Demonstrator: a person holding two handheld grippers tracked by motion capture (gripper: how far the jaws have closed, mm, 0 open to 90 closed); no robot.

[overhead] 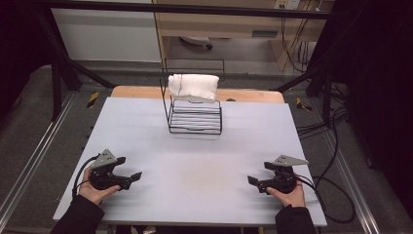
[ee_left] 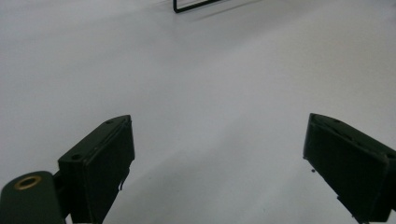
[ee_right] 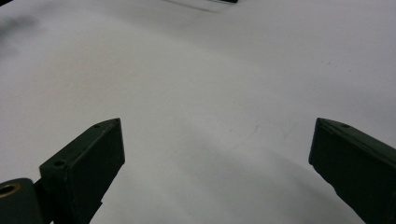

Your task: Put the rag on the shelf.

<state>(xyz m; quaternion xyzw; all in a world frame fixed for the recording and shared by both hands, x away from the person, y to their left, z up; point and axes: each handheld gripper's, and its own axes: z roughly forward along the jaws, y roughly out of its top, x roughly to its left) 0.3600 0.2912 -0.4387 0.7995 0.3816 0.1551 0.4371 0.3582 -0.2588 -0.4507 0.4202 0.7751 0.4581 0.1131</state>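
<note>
Two grippers rest low at the near edge of the grey table (overhead: 195, 146), well apart: the left gripper (overhead: 131, 178) at the left, the right gripper (overhead: 254, 181) at the right, both with jaws spread wide and holding nothing. Far across, a folded white towel (overhead: 193, 87) lies draped over the top of a black wire rack (overhead: 195, 117)

In the left gripper view, the black wire rack (ee_left: 196, 4) is far ahead of the jaws, and the top edge cuts off all but one corner. In the right gripper view, a dark bit at the top edge is too blurry to tell.
</note>
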